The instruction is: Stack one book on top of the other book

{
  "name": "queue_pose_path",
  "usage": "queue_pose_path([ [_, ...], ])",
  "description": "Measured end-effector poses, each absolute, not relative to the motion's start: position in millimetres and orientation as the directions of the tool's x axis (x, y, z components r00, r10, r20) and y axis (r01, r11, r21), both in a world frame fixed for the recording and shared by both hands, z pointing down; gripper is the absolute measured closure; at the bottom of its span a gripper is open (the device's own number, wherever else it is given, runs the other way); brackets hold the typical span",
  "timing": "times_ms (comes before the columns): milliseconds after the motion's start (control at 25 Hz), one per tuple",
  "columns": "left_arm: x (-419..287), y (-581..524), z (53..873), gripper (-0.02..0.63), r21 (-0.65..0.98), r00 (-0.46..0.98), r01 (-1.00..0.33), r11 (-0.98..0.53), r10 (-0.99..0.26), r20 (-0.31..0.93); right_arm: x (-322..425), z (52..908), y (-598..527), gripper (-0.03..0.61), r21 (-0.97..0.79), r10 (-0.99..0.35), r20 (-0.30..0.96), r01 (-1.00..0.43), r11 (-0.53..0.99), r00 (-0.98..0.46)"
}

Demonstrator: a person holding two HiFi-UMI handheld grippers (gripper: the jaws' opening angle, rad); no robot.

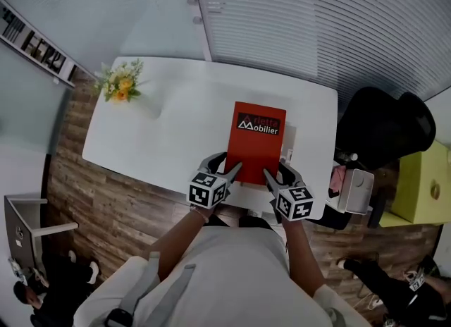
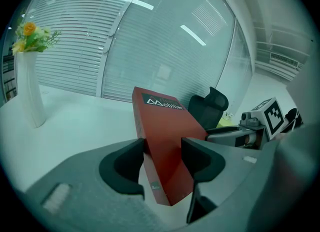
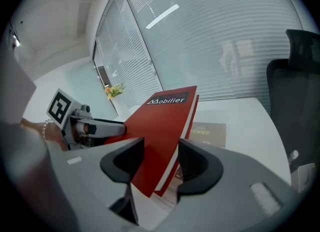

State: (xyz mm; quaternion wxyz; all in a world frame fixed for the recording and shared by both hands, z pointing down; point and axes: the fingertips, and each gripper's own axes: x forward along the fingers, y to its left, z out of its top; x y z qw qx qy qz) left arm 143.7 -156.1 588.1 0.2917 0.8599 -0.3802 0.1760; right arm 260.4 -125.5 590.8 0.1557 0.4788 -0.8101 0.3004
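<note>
Tools (image 2: 163,152) (image 3: 161,159) clamp red "Mobilier" book (image 1: 256,142).

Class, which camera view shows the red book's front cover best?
The head view: the red book faces the camera, with nearly all its cover and title showing. The left gripper view and right gripper view see it steeply slanted, so the cover looks squashed.

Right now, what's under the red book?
A brown book lies flat on the white table, beneath the tilted red book, seen in the right gripper view. Only its far part shows; the red book covers the rest.
</note>
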Motion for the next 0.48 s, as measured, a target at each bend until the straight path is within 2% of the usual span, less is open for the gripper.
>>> queue_pose_path([
  [480, 212, -133, 582, 0.371, 0.339, 0.606, -0.793, -0.507, -0.594, 0.529, 329, 590, -106, 0.364, -0.359, -0.659, 0.532, -0.846, 0.393, -0.532],
])
